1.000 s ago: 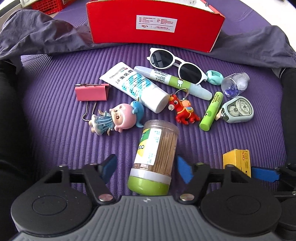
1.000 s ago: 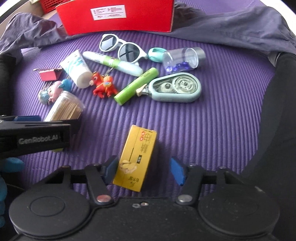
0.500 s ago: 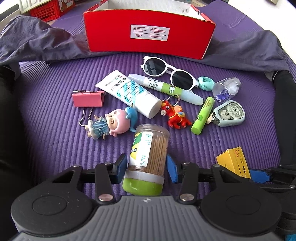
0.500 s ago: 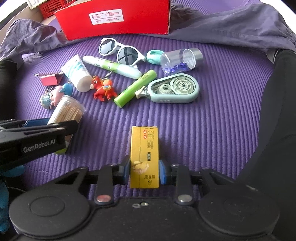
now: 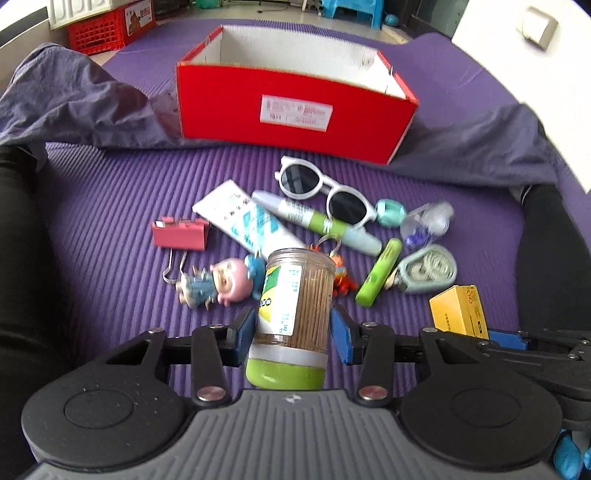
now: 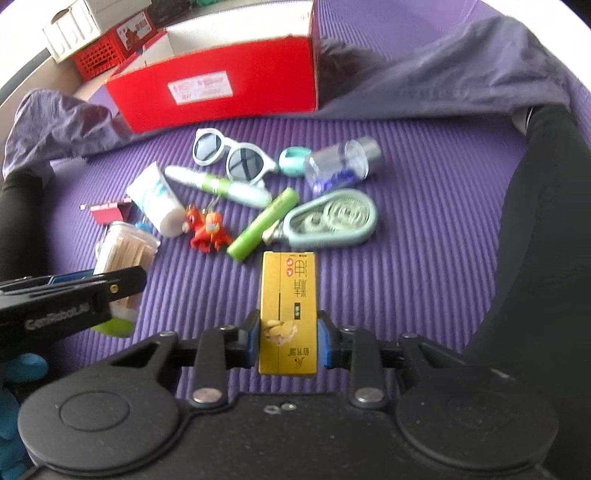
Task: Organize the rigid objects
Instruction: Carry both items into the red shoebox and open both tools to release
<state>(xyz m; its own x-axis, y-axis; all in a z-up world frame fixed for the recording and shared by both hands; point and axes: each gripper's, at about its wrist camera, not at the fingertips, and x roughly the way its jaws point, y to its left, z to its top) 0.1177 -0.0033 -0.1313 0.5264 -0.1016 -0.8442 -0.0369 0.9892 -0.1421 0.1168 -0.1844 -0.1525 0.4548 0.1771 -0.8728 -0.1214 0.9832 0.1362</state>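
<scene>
My left claw (image 5: 291,328) is pinching the jar (image 5: 293,314), smooth and slippery, near its lid; my right claw (image 6: 288,341) is squeezing the light, stiff carton (image 6: 289,310) across its sides.

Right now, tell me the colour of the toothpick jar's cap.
Lime green; the jar cap shows best in the left wrist view.

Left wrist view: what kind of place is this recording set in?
Probably a floor in a storeroom or work area, not a kitchen. Small items lie on a ribbed purple mat beside the person's dark-clad legs, with an open red box, and red plastic crates stand on bare floor behind.
</scene>
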